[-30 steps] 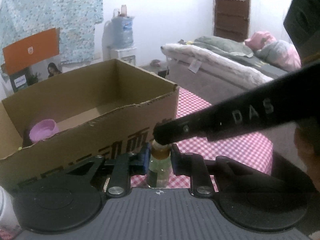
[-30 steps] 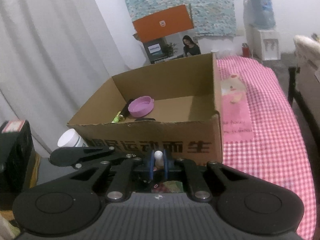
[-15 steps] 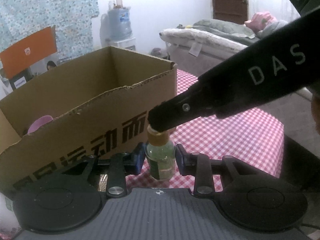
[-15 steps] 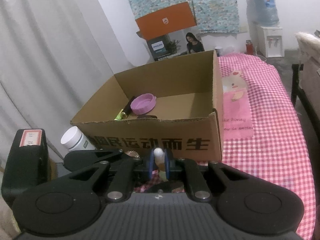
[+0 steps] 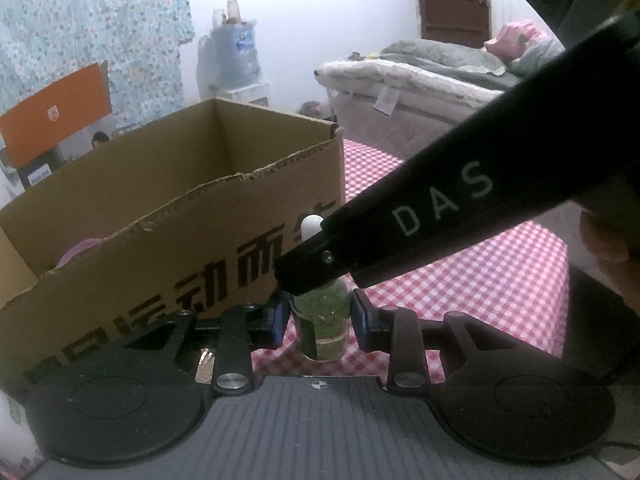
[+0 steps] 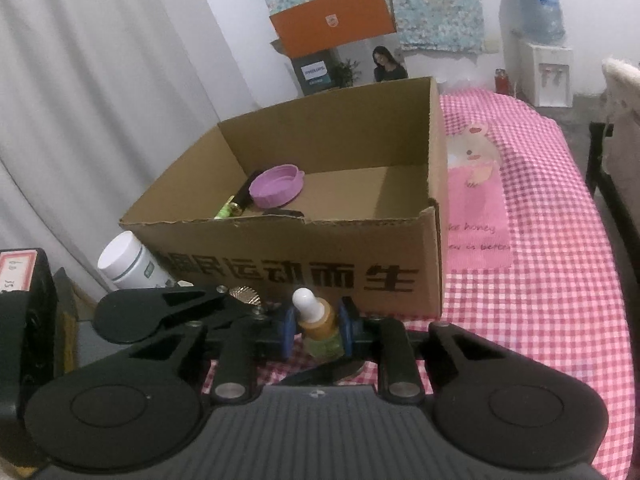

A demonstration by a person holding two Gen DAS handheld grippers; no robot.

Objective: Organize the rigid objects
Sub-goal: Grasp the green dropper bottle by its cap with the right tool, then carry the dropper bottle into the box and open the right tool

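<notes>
- The dropper bottle [image 6: 320, 328] is small, with clear glass showing pale green liquid, a tan collar round the neck and a white rubber bulb on top.
- It stands upright on the worktop [image 6: 540, 280], just in front of the cardboard box [image 6: 288, 264] and close to that box's printed front wall.
- A green label wraps the lower part of the glass, seen from the left wrist view; its text is too small to read.
- The left hand-held gripper [image 5: 320, 320] has its blue pads on either side of the bottle's body, a sliver of gap showing on each side, so the jaws sit narrow and not pressing.
- The right hand-held gripper [image 6: 316, 326] brackets the bottle at collar height; its jaws are opening, with the bottle between them and the pads just clear of it.
- Seen from the left wrist, the right tool's black finger crosses in front of the bottle's neck, leaving only the white bulb and the green body visible.
- Inside the box lie a purple lid [image 6: 276, 186], a dark stick-shaped thing and something yellow-green beside it.
- A white pill bottle [image 6: 128, 260] lies tilted at the box's left front corner.
- The worktop wears a pink checked cloth, running out to the right of the box.
</notes>
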